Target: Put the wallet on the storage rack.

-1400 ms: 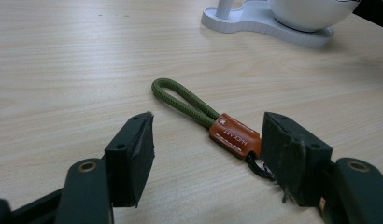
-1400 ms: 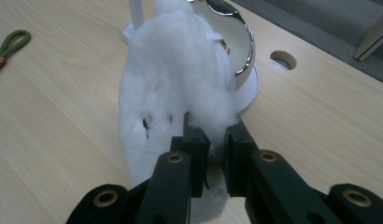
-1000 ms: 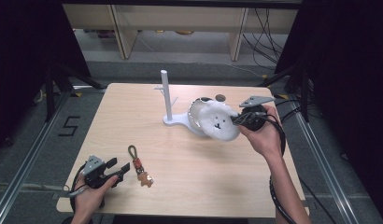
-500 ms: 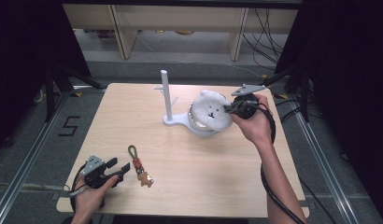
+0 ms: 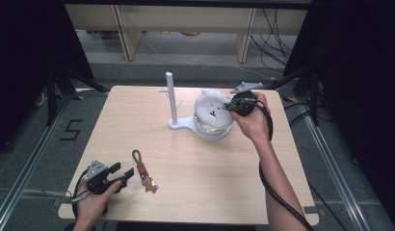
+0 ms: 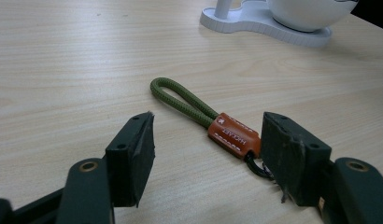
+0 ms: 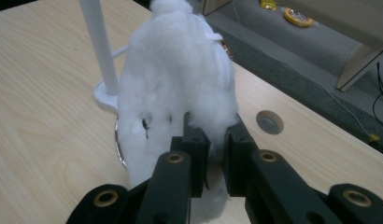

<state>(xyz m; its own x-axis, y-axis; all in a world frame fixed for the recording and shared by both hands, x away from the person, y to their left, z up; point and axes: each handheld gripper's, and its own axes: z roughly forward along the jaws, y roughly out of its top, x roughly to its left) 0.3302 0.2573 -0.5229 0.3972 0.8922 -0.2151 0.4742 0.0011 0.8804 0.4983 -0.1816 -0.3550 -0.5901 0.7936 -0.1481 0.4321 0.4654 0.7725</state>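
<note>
We find the right gripper (image 7: 213, 140) clamped on a fluffy white plush pouch with a small stitched face (image 5: 211, 111), jaws pinching a fold of the fabric near its edge. In the high view the pouch sits upright over the round dish end of a white plastic stand with a tall thin post (image 5: 172, 96), far-centre of the light wooden table (image 5: 243, 183). Whether the pouch rests its weight on the dish or hangs just above it, we can't tell.

The left gripper (image 6: 206, 154) stands open, holding nothing, near the table's front-left corner. Between its jaws, resting flat on the wood, lies an olive-green cord loop with an orange rubber tag (image 6: 203, 119); a small brown charm (image 5: 149, 185) is attached at the cord's other end (seen from above).

Judgement: step in hand appears to be placing the pouch onto the stand's dish. Recommendations:
- Keep grip w/ steady pressure; plush compresses and may slip from a narrow pinch.
- Lower slowly, centred over the dish; avoid knocking the post, since the stand looks light and could tip or slide.
- Release only once the pouch sits stable, approx. centred.
</note>
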